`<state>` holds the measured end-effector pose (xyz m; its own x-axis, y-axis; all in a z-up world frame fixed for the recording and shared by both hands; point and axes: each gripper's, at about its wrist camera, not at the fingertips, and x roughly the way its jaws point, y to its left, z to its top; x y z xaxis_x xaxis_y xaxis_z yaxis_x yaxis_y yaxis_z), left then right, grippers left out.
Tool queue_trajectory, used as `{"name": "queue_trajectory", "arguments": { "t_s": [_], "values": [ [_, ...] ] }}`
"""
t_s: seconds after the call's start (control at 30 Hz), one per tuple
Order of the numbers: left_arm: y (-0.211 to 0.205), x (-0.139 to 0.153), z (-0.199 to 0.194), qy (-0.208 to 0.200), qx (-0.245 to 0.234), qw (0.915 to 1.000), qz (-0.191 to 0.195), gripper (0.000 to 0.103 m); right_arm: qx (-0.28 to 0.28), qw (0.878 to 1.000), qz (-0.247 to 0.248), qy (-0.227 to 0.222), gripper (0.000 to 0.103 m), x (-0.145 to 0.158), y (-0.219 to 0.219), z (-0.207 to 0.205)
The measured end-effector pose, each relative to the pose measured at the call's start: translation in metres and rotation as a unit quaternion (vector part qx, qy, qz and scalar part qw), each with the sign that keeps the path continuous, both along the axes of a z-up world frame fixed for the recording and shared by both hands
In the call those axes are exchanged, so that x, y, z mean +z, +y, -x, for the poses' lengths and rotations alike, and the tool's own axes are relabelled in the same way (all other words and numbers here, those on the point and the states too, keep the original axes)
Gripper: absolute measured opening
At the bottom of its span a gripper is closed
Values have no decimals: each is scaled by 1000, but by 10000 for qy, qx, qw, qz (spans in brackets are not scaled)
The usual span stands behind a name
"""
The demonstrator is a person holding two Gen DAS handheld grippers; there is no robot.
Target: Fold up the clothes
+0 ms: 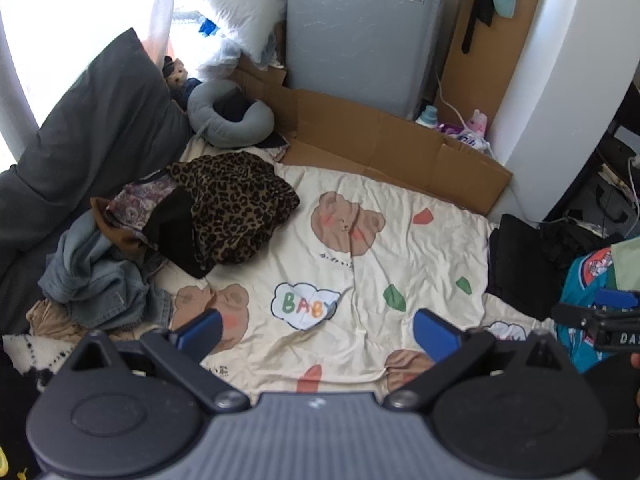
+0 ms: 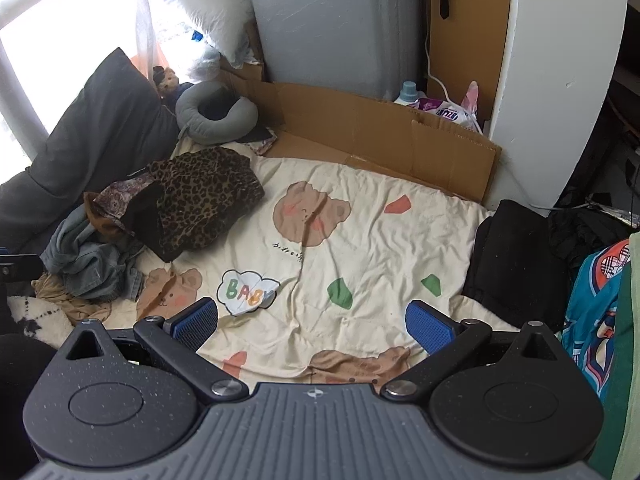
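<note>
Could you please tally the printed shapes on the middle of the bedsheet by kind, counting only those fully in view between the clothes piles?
Whole bear faces: 1
Green patches: 2
Red patches: 1
BABY clouds: 1
Total: 5

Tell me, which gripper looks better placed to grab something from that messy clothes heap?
Probably the left gripper. The heap lies on the left side of the blanket, nearer it. The right gripper hangs further right, beside the black stack. Both are open and empty.
</note>
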<state>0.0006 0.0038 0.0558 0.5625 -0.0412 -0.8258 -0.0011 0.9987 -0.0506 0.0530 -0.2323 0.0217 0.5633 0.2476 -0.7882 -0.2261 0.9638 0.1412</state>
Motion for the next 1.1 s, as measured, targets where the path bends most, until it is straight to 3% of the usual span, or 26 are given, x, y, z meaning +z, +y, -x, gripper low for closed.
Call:
{"name": "queue_trajectory", "arguments": {
  "t_s": [0.7, 1.1],
  "values": [
    [47, 6, -44, -218, 318, 9992, 70, 102, -102, 9999, 108, -75, 103, -2, 11, -46],
    [95, -15, -84, -272, 536, 9979, 243, 95, 103, 9998, 41, -182, 103, -15, 32, -96]
  ]
}}
